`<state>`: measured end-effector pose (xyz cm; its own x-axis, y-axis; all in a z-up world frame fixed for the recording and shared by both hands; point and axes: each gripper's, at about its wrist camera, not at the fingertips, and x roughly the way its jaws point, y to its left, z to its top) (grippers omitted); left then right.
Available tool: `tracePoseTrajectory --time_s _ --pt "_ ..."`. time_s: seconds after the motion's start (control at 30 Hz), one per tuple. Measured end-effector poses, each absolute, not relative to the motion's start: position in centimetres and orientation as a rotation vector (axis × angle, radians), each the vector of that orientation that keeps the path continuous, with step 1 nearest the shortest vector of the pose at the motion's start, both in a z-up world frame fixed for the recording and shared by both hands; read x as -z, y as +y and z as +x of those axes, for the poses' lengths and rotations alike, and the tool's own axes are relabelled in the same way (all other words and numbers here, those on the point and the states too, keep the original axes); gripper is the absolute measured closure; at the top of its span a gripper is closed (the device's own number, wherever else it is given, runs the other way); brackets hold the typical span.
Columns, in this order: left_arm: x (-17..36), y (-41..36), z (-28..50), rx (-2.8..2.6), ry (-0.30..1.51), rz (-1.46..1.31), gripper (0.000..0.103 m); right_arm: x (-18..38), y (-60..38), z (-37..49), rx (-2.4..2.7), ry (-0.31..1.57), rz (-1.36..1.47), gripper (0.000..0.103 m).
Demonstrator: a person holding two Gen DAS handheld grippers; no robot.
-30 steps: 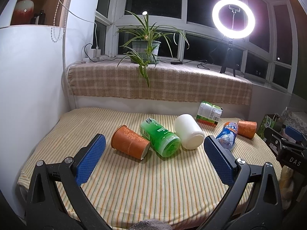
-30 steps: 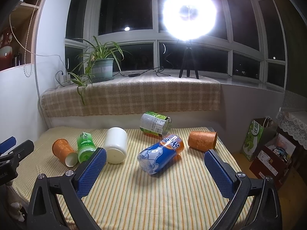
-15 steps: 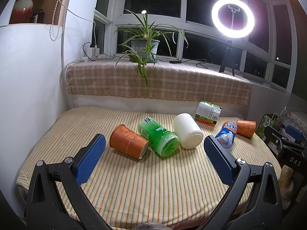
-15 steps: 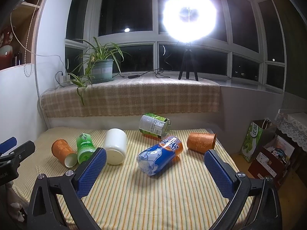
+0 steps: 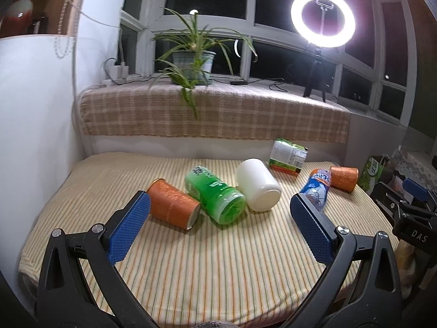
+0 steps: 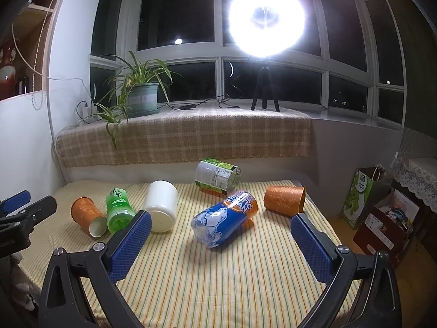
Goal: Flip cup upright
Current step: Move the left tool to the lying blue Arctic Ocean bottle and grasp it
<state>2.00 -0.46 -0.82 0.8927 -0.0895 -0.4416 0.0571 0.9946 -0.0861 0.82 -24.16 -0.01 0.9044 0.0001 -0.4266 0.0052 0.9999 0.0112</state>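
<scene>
Several cups lie on their sides on the striped table (image 5: 218,268). From the left: an orange cup (image 5: 172,207), a green cup (image 5: 215,197), a white cup (image 5: 259,187), a blue-and-orange cup (image 5: 315,188) and a second orange cup (image 5: 343,178). A green-and-white carton cup (image 5: 288,157) lies behind them. My left gripper (image 5: 218,229) is open and empty, short of the left orange and green cups. My right gripper (image 6: 220,246) is open and empty, just short of the blue-and-orange cup (image 6: 226,222); the second orange cup (image 6: 284,200) lies to its right.
A checked-cloth ledge (image 5: 215,114) runs behind the table, with a potted plant (image 5: 192,64) and a ring light (image 5: 322,23) on it. A white wall (image 5: 32,125) closes the left side. Bags and boxes (image 6: 382,218) stand on the floor right of the table.
The left wrist view has drifted right and down a little, so the cups sit further left and higher in it. The right gripper has barely moved. Both stay open.
</scene>
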Motion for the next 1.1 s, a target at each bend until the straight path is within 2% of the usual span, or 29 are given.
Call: tracePoseTrajectory --time_s 0.23,0.37,0.5,0.57,1.1 --pt "1.1 -3.1 6.2 0.315 0.608 -0.079 0.0 1.2 -26.1 0.7 0.031 0.467 0.033 0.0" --pt "1.6 -5.9 9.4 0.426 0.706 -0.052 0.01 2.1 -27.8 0.6 0.061 0.496 0.053 0.0" --pt "2.1 -8.6 12.5 0.51 0.791 -0.033 0.013 3.2 -29.6 0.4 0.088 0.526 0.076 0.0" --pt "2.5 -10.1 14.0 0.546 0.839 -0.019 0.021 3.8 -30.5 0.3 0.102 0.541 0.089 0.0" --pt "6.8 -19.6 23.9 0.659 1.139 0.158 0.021 6.9 -34.8 0.8 0.168 0.624 0.188 0.0"
